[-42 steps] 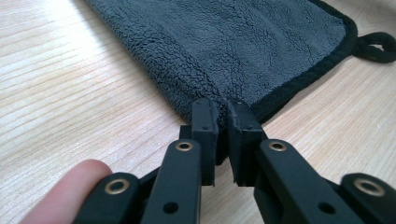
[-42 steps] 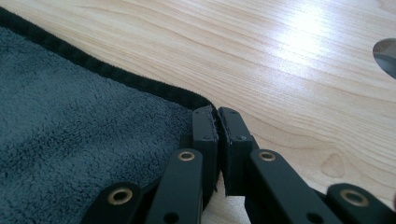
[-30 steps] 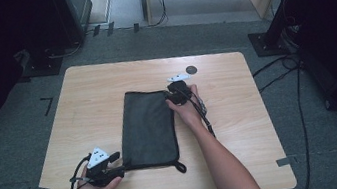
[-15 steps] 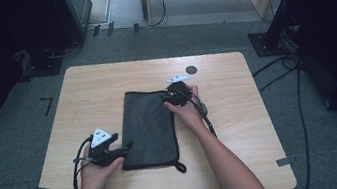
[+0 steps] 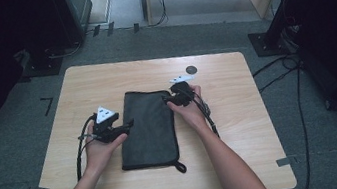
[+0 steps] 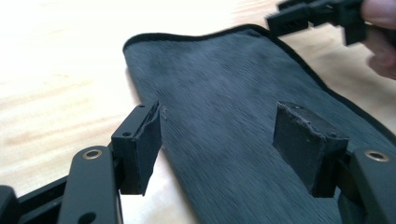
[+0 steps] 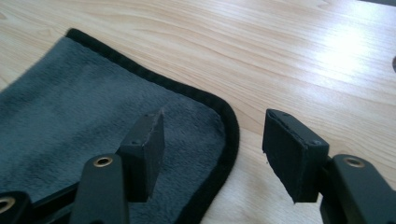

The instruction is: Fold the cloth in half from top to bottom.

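1. Nearest the person, the left tool sits at the left long edge of the dark folded cloth, about midway along it. In the left gripper view its jaws stand apart and straddle that edge, one pad over bare wood and the other pad over fabric. The jaws have just been opening and nothing is pinched between them: released.

2. The cloth lies flat in the middle of the wooden surface, folded into a long narrow rectangle. A small hanging loop sticks out at its near right corner.

3. Farther off, the right tool hovers at the far right corner of the cloth. In the right gripper view one jaw is above the plush and the other above wood, with the bound black hem running between them. These jaws have also just been opening and press on nothing: released too.

4. The step in hand looks like taking hold of the cloth for another fold. To do it well, each tool should sink until the lower jaw slides under the hem, not on top of it.

5. Both should clamp only once all the layers are between the pads; catching the top layer alone would peel the fold open.

6. The grips sit on opposite sides, so the lift should be level and together, keeping the fabric taut without dragging it.

7. At the far edge of the surface lies a small dark round mark, clear of the work.
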`<control>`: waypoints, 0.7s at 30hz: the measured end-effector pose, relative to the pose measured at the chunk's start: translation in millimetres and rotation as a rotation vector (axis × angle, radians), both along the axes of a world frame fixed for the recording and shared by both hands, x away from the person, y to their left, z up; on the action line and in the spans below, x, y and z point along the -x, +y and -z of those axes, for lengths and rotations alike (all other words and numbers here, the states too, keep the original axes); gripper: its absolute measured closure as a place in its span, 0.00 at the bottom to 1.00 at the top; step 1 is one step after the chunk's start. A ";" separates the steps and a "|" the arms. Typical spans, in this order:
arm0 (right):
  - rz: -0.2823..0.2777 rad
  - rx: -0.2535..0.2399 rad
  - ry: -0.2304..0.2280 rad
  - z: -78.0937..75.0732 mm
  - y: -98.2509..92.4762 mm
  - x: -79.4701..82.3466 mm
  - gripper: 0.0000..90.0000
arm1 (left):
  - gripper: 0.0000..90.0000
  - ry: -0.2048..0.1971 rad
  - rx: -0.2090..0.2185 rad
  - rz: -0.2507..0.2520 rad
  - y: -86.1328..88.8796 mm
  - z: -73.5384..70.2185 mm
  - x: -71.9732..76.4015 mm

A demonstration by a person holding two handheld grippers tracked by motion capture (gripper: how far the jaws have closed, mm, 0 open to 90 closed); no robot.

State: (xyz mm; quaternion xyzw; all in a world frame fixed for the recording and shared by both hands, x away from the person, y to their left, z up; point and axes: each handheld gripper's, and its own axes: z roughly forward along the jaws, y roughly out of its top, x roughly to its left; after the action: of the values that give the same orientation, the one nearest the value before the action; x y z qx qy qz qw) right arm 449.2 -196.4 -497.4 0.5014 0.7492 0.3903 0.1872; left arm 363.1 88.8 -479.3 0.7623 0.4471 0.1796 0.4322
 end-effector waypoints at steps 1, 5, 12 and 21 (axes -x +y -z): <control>0.000 0.002 0.001 0.7 -1.0 -0.5 0.47 | 0.37 0.005 -0.004 -0.008 0.9 0.2 -6.6; 0.025 -0.012 0.019 3.6 -3.9 -2.9 0.57 | 0.38 0.024 0.028 -0.041 3.9 -0.7 -25.6; 0.061 -0.036 0.035 9.0 -4.8 -8.6 0.64 | 0.42 0.009 0.019 -0.082 2.2 3.7 -60.0; 0.060 -0.034 0.052 15.3 -1.6 -13.7 0.65 | 0.46 0.010 -0.006 -0.114 -12.0 20.5 -89.0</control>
State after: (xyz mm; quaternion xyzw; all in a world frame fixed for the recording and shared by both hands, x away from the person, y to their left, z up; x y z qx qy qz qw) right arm 462.9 -198.0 -512.7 0.5365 0.7317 0.3842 0.1706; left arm 452.0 76.8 -499.8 0.7378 0.4914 0.2016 0.4166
